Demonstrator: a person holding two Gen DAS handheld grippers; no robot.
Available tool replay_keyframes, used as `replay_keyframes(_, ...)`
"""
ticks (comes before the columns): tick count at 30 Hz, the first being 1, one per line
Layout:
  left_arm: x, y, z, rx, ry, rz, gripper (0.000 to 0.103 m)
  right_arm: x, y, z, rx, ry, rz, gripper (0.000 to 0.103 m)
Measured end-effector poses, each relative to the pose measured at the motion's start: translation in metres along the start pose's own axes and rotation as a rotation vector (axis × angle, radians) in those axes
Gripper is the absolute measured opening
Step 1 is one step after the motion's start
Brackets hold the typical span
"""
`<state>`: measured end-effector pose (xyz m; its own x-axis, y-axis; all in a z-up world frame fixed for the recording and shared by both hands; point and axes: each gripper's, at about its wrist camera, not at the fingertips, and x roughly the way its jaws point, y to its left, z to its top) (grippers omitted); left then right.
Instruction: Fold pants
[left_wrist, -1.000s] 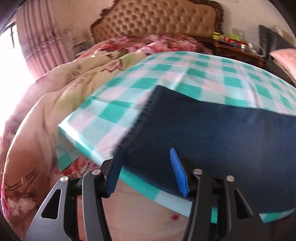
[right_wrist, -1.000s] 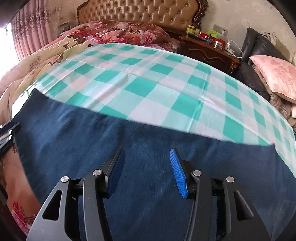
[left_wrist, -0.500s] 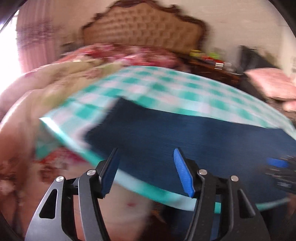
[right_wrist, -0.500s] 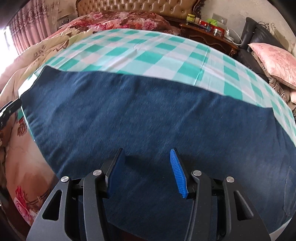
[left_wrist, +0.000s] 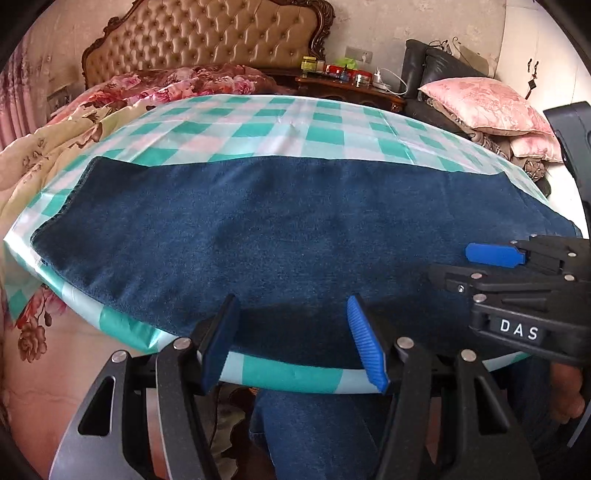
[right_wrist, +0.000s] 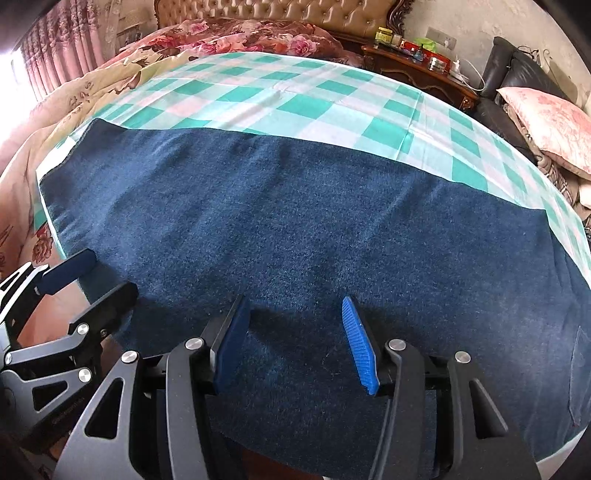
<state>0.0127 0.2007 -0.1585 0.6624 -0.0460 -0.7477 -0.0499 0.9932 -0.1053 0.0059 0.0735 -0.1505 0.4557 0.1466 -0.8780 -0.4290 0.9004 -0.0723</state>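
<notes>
Because both the left gripper (left_wrist: 293, 341) and right gripper (right_wrist: 295, 343) hover spread and empty, the flat dark blue denim pants (left_wrist: 280, 236) may slide off the near edge of the teal-and-white checked cloth (left_wrist: 295, 125).

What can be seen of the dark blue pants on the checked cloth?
The pants look like dark blue denim, laid flat as one long band across the green-and-white checked cloth, near its front edge. A cuff end lies at the left; a stitched pocket edge shows at the far right. The surface is smooth, with faint ripples. Both claws, left and right, are open above the near edge, gripping nothing.
</notes>
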Motion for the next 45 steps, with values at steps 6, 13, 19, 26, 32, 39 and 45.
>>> replay_keyframes(6,0.000,0.014,0.001,-0.009,0.000,0.020,0.061,-0.006,-0.001,0.002,0.007,-0.013,0.006,0.051)
replay_keyframes(13,-0.003,0.036,0.003,-0.065,-0.002,0.061,0.061,-0.011,0.004,0.006,-0.001,-0.027,0.021,0.051)
replay_keyframes(19,-0.021,0.081,0.000,-0.201,-0.038,0.127,0.062,0.002,0.010,0.003,-0.019,-0.007,0.018,0.050)
replay_keyframes(26,-0.064,0.187,-0.020,-0.568,-0.158,0.143,0.060,0.004,0.012,0.006,-0.033,-0.013,0.015,0.050)
replay_keyframes(32,-0.056,0.225,-0.015,-0.653,-0.160,0.074,0.044,0.006,0.012,0.008,-0.037,-0.016,0.017,0.050)
replay_keyframes(39,-0.033,0.234,0.000,-0.691,-0.136,0.095,0.042,0.006,0.012,0.008,-0.040,-0.011,0.018,0.050)
replay_keyframes(45,-0.020,0.243,0.004,-0.720,-0.100,0.107,0.041,0.006,0.012,0.009,-0.040,-0.008,0.021,0.050)
